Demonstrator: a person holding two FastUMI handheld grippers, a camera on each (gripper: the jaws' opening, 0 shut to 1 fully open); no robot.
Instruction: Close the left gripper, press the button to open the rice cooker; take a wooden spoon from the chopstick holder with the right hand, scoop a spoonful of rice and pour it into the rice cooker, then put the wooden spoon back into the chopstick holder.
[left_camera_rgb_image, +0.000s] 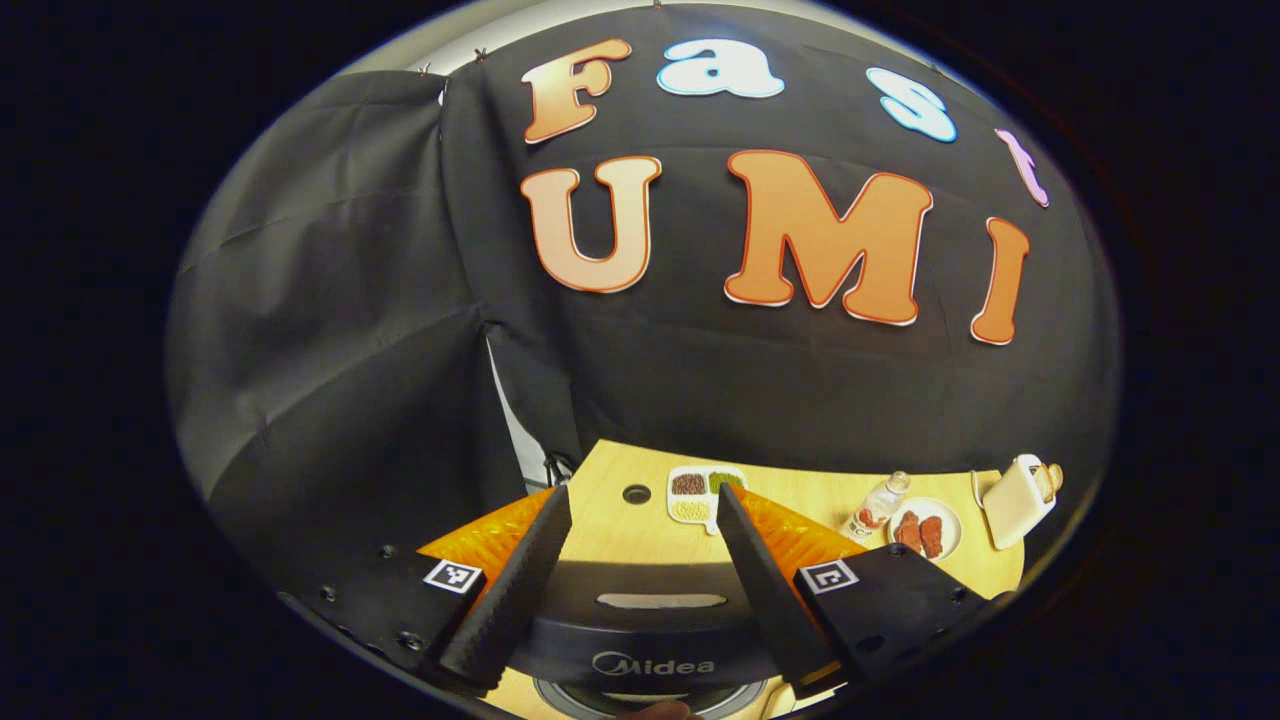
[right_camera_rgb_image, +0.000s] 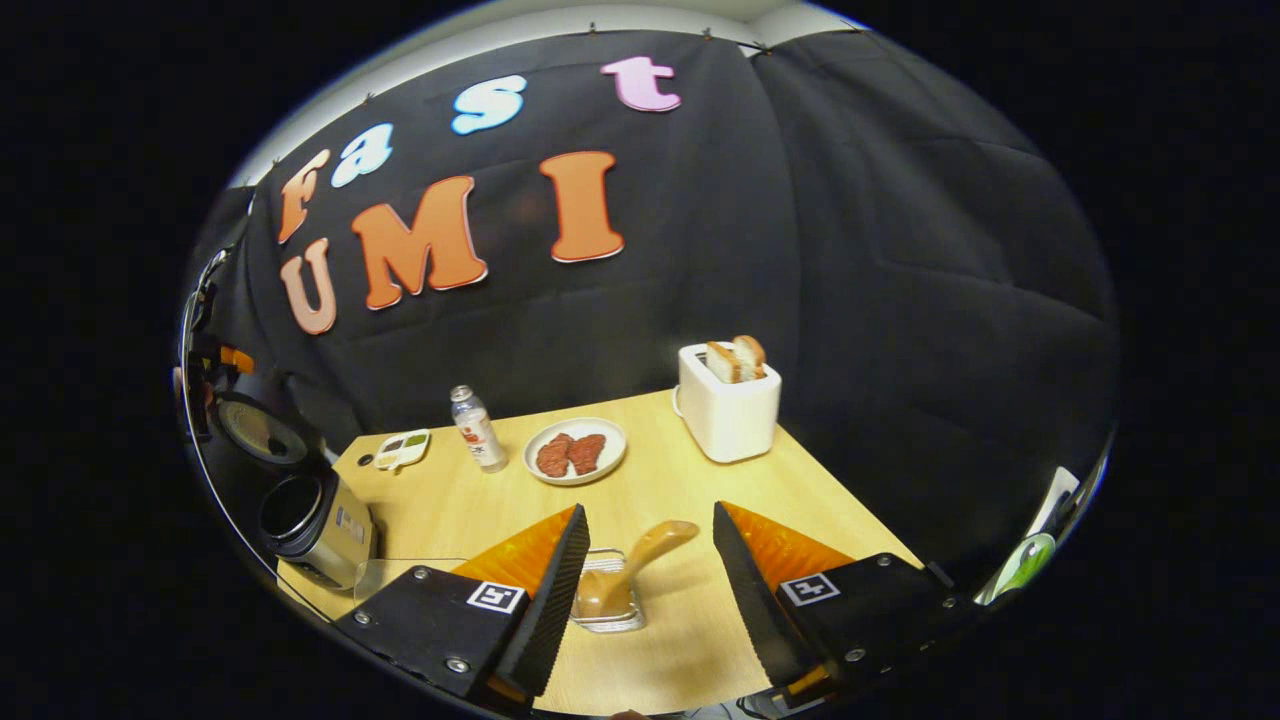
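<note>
Now both hand-held grippers (left_camera_rgb_image: 640, 580) (right_camera_rgb_image: 645, 590) wide apart, rice cooker (right_camera_rgb_image: 310, 525) lid up.

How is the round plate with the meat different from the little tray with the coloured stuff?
The plate is round and holds two reddish-brown pieces of meat; the tray is longer, with rounded corners, split into compartments of brown, green and yellowish food. In the right gripper view, the plate looks larger and lies right of the bottle, the tray left of it. Both are pale and lie flat on the wooden table.
</note>
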